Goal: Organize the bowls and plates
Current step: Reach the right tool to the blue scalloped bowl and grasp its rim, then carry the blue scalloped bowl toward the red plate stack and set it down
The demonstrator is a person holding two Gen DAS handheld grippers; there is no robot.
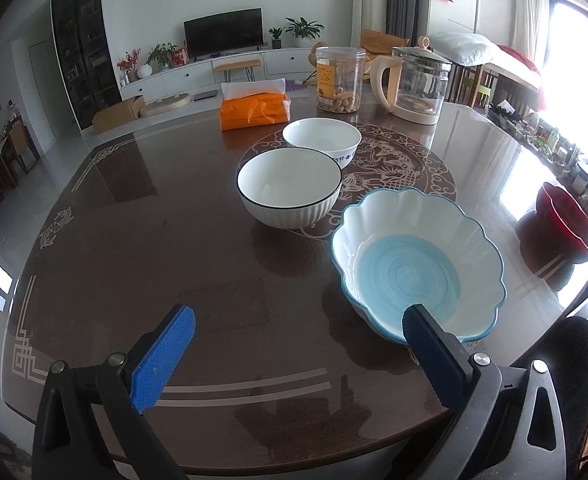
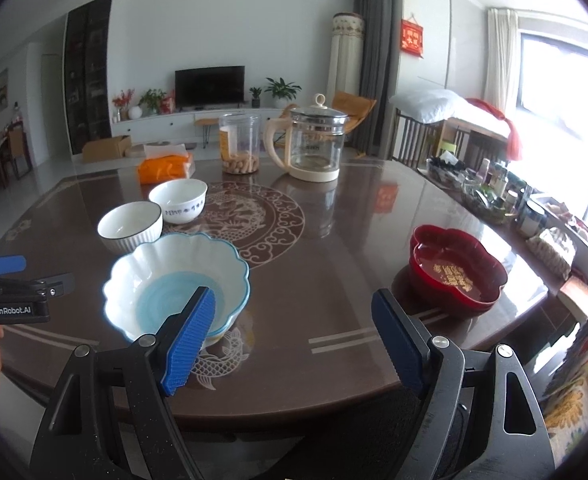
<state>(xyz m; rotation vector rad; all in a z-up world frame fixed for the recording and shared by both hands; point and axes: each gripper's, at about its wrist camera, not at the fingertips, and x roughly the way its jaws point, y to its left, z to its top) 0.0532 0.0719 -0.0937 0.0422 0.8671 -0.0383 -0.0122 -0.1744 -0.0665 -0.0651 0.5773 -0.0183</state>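
Note:
A scalloped blue-and-white bowl (image 1: 418,264) sits on the dark table near the front edge; it also shows in the right wrist view (image 2: 173,280). Behind it stand a ribbed white bowl with a black rim (image 1: 289,188) (image 2: 130,226) and a white bowl with blue marks (image 1: 322,140) (image 2: 178,200). A red lobed dish (image 2: 456,276) (image 1: 566,220) sits at the right. My left gripper (image 1: 300,316) is open and empty, its right finger in front of the blue bowl's near rim. My right gripper (image 2: 294,304) is open and empty above the table between blue bowl and red dish.
At the back of the table (image 1: 133,240) stand an orange tissue pack (image 1: 253,110), a clear jar of snacks (image 1: 340,80) and a glass kettle (image 1: 414,84). Clutter of small bottles lines a sideboard (image 2: 494,192) on the right.

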